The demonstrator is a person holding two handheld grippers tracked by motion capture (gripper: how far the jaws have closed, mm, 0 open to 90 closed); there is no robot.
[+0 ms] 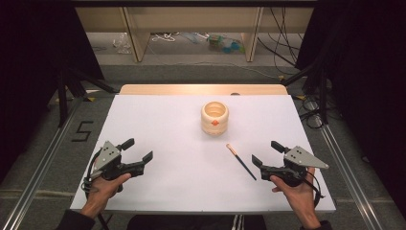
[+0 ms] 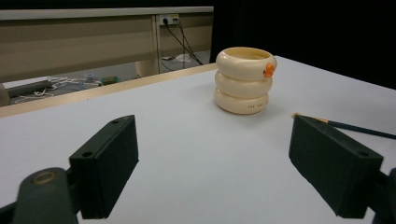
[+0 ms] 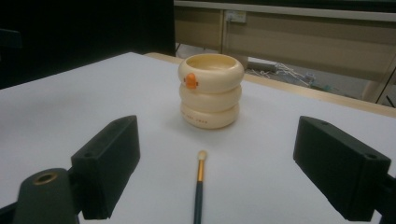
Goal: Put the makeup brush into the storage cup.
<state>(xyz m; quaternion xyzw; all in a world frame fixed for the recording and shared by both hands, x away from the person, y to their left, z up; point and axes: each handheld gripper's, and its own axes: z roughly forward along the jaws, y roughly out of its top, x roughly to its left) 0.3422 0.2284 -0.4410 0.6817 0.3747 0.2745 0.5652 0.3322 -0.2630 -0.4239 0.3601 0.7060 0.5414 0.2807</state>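
A cream ribbed pot (image 1: 215, 118) with a small orange mark on its side stands upright on the white table top (image 1: 163, 124), toward the back middle. A thin dark brush (image 1: 241, 162) with a pale tip lies flat in front of it, slanting toward the right hand. My left gripper (image 1: 138, 150) rests open at the near left, nothing between its jaws; the pot (image 2: 243, 79) is ahead of it and the brush (image 2: 346, 125) beside its right jaw. My right gripper (image 1: 267, 152) is open at the near right, with the brush (image 3: 199, 191) lying between and ahead of its jaws and the pot (image 3: 210, 90) beyond.
The table's wooden back edge (image 1: 201, 89) lies behind the pot. Beyond it are a bench frame (image 1: 191, 28), cables and clutter on the floor. Metal rails (image 1: 43, 158) and dark stands flank the table on both sides.
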